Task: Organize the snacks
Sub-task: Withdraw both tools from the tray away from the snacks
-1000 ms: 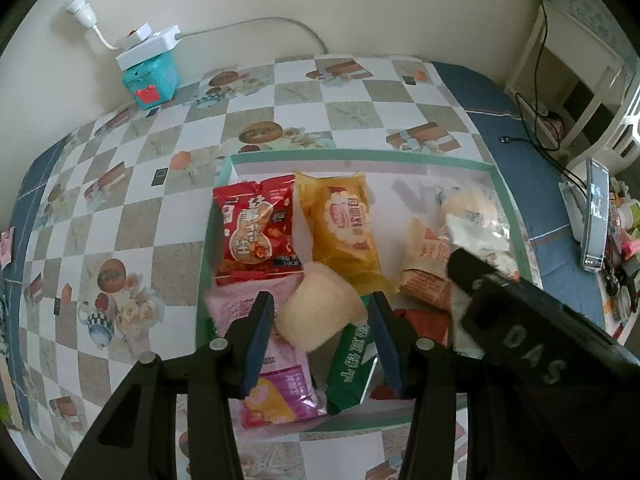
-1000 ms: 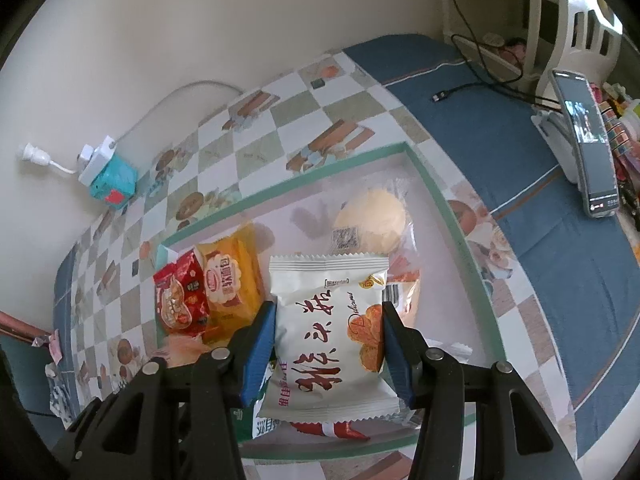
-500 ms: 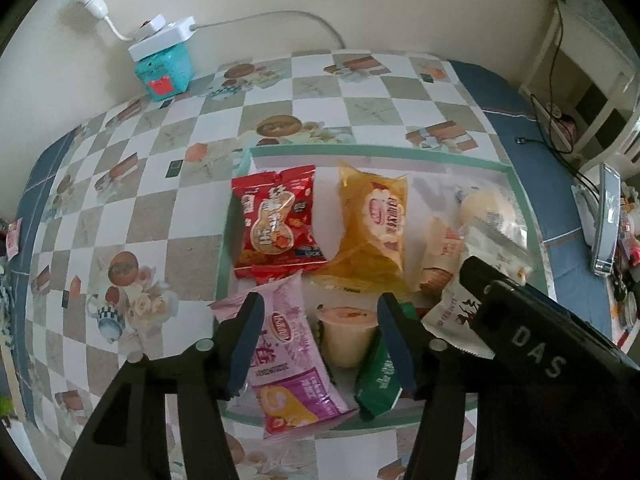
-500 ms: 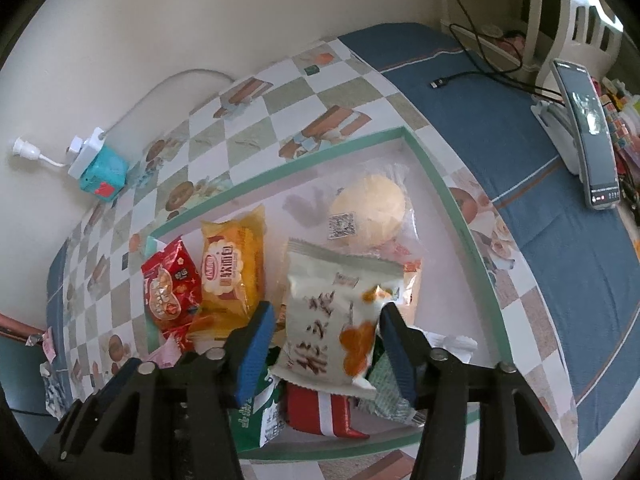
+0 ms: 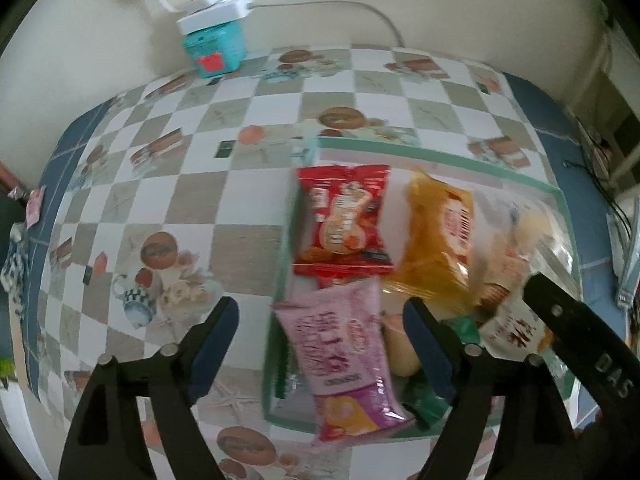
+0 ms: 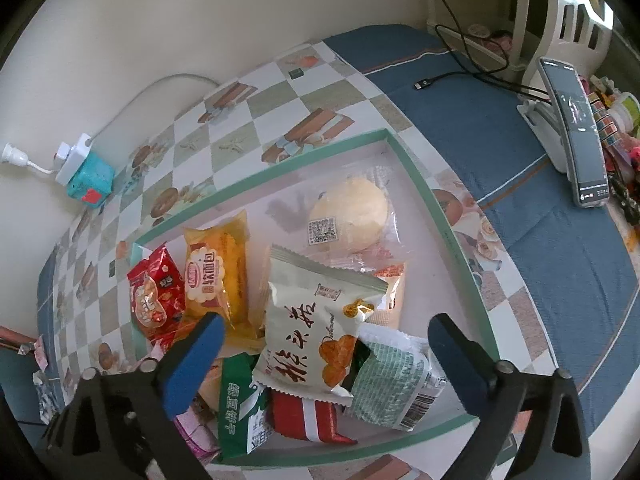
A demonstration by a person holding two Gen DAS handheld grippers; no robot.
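Both claws have just been opening and nothing is gripped: right gripper (image 6: 326, 344) is spread above the white packet (image 6: 316, 328); left gripper (image 5: 320, 332) is spread over the pink packet (image 5: 344, 344). Snacks are piled in the tray (image 6: 420, 176).

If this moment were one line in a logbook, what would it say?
left gripper: jaws just opened, empty | right gripper: jaws just opened, cream packet released | tray: holds the snacks
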